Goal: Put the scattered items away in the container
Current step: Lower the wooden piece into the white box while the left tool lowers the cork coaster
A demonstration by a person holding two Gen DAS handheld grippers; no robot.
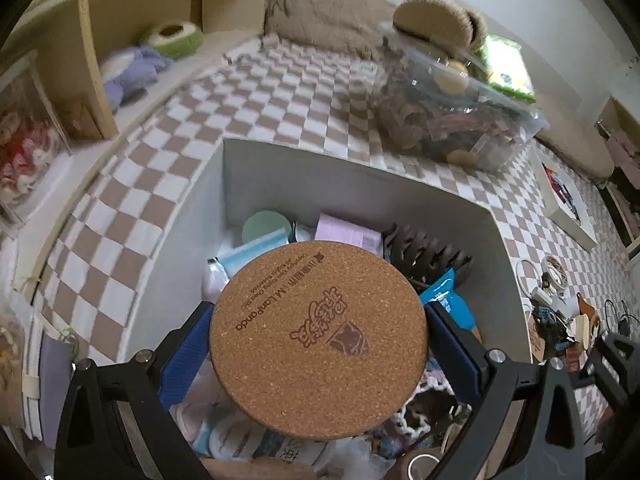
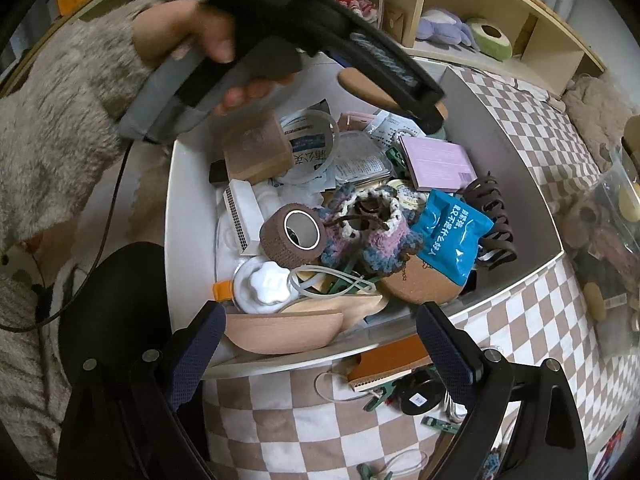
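A round cork coaster [image 1: 320, 338] with printed lettering is clamped flat between the blue pads of my left gripper [image 1: 318, 312], which is shut on it above the white container [image 1: 360, 168]. In the right wrist view a hand [image 2: 216, 40] holds that gripper over the container's far side, with the coaster [image 2: 360, 82] seen edge-on. The container [image 2: 512, 152] holds a brown tape roll [image 2: 292, 236], a crocheted pouch [image 2: 372, 236], a blue packet [image 2: 452, 236], a hair claw [image 2: 496, 220] and more. My right gripper [image 2: 320, 314] hangs open over the container's near rim.
On the checkered cloth [image 2: 320, 432] in front of the container lie an orange matchbox [image 2: 388, 368], green clips [image 2: 376, 398] and a black roll [image 2: 420, 396]. A clear plastic bin [image 1: 452, 112] stands behind the container. A wooden shelf [image 1: 120, 40] runs along the left.
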